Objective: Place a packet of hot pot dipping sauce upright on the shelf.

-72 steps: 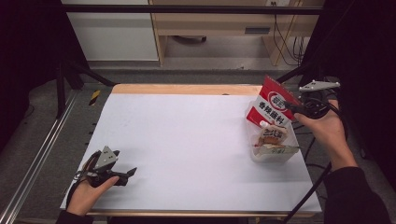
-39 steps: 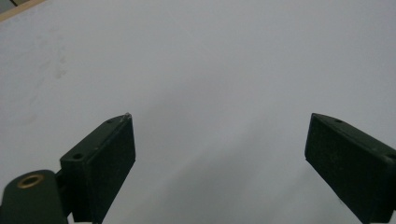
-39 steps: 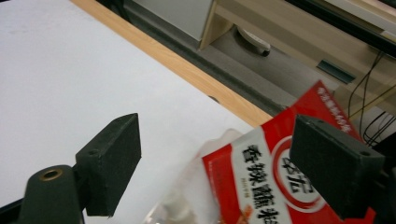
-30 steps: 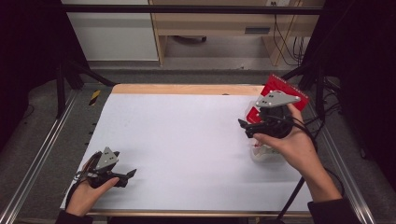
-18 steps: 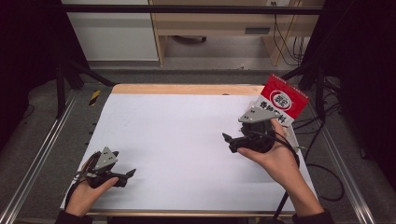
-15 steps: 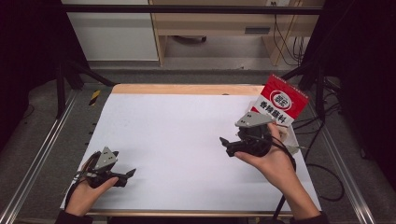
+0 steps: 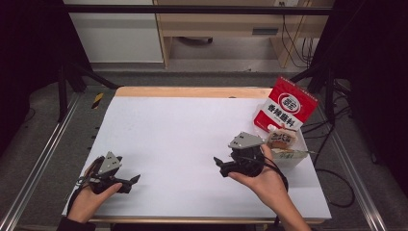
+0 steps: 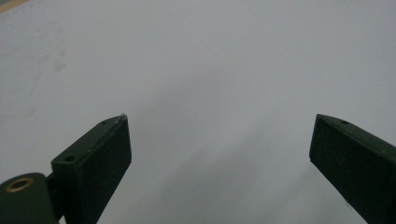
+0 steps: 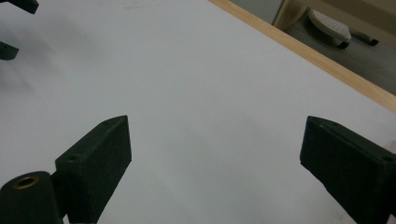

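Note:
A red snack bag [image 7: 286,108] with white print leans upright at the table's right edge. In front of it sits a clear plastic tub [image 7: 288,154] holding small food packets. My right gripper [image 7: 220,166] lies in the person's hand just left of the tub, jaws pointing left and open; in the right gripper view the right gripper [image 9: 215,121] has nothing but white tabletop between its jaws. My left gripper [image 7: 131,183] rests at the front left corner, open. The left gripper [image 8: 219,119] faces bare white surface in its own view.
The white tabletop [image 7: 183,130] has a wooden far edge [image 7: 192,91]. The wooden edge [image 9: 299,46] also crosses the right gripper view, with a pale object [image 9: 329,25] on the floor beyond. A yellow-handled tool [image 7: 97,99] lies off the table's far left corner.
The right hand let go of the red bag, which now stands by the tub, and drew its gripper left and toward the front. The left gripper stayed put.

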`<action>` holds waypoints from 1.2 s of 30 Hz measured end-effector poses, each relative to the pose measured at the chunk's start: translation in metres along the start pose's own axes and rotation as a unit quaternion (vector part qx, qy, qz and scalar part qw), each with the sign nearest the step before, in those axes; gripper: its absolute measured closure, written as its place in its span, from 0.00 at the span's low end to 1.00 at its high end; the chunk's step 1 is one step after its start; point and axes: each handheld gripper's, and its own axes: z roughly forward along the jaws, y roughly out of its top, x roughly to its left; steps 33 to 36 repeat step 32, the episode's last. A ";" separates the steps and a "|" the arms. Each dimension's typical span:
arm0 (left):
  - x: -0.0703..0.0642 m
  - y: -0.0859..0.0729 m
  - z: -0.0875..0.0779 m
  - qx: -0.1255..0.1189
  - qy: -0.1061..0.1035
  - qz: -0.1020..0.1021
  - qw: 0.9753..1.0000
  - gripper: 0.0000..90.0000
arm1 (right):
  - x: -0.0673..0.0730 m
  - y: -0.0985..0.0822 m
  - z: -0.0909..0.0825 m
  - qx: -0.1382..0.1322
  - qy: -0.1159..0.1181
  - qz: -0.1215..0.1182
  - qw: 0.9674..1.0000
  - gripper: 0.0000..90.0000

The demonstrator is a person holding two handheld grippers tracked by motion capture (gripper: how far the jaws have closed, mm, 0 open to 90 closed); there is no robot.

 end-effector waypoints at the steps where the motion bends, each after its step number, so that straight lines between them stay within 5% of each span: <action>1: 0.000 0.000 0.000 0.000 0.000 0.000 1.000 0.06 | 0.002 -0.002 0.003 -0.001 0.002 0.004 1.000 0.11; 10: 0.000 0.000 0.000 0.001 -0.002 -0.002 1.000 0.06 | 0.012 -0.020 0.025 0.011 0.015 0.018 1.000 0.10; 20: 0.001 0.000 0.000 0.002 -0.004 -0.006 1.000 0.05 | 0.008 -0.044 0.044 0.030 -0.003 0.042 0.999 0.07; 25: 0.001 0.000 0.000 0.003 -0.004 -0.006 1.000 0.05 | 0.012 -0.055 0.051 0.045 -0.001 0.036 0.998 0.07; 30: 0.001 0.000 0.000 0.002 -0.003 -0.003 1.000 0.05 | 0.016 -0.070 0.056 0.031 0.004 0.053 0.998 0.07; 36: 0.001 0.000 0.000 0.000 -0.003 -0.003 1.000 0.05 | 0.016 -0.074 0.055 0.023 0.003 0.042 0.999 0.07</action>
